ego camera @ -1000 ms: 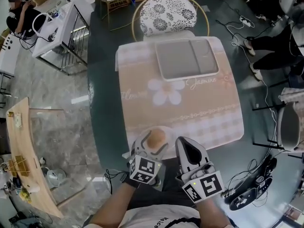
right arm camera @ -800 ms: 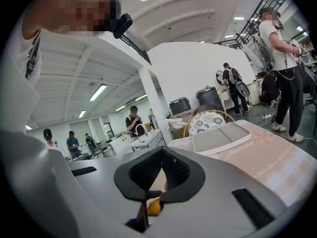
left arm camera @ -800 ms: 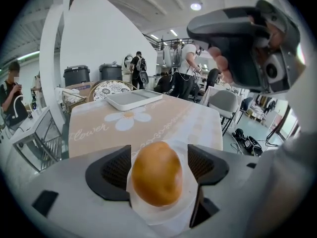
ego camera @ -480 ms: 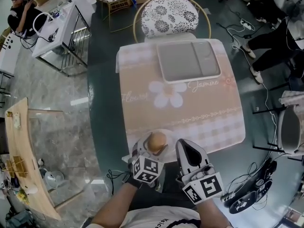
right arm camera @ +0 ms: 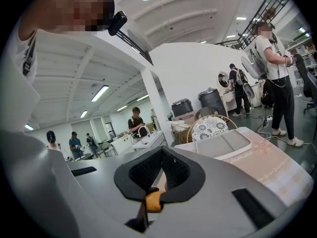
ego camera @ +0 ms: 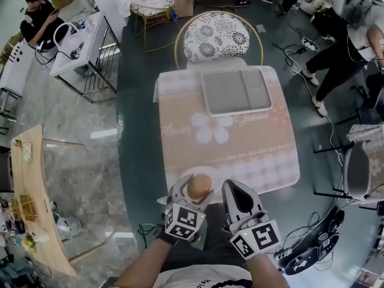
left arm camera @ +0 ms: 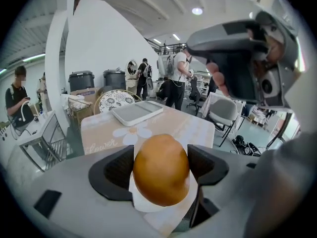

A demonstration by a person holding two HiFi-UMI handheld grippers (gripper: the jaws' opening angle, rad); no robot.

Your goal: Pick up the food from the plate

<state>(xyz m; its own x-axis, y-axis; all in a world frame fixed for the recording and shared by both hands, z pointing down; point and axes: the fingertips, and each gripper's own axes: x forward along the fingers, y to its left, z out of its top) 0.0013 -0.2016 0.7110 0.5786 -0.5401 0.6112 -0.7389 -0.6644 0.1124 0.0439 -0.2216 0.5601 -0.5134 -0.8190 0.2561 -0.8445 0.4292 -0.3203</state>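
A round golden-brown bun (ego camera: 199, 185) on a scrap of white paper sits between the jaws of my left gripper (ego camera: 198, 189), which is shut on it. The bun (left arm camera: 161, 168) fills the middle of the left gripper view, with the left gripper (left arm camera: 160, 171) pressing it from both sides. A white plate (ego camera: 180, 175) shows just beyond it at the table's near edge. My right gripper (ego camera: 236, 192) hangs beside the left one on its right, shut with nothing in it. In its own view, the right gripper (right arm camera: 159, 174) has its pads together.
A grey two-part tray (ego camera: 235, 90) lies at the far end of the flower-print tablecloth (ego camera: 231, 143). A patterned round chair (ego camera: 216, 36) stands behind the table. People stand and sit around the room's edges, and cables lie on the floor to the right.
The left gripper stays shut on the bun and seems to have lifted it slightly toward me. The head view has shifted, so the table looks farther off. The right gripper has barely moved.
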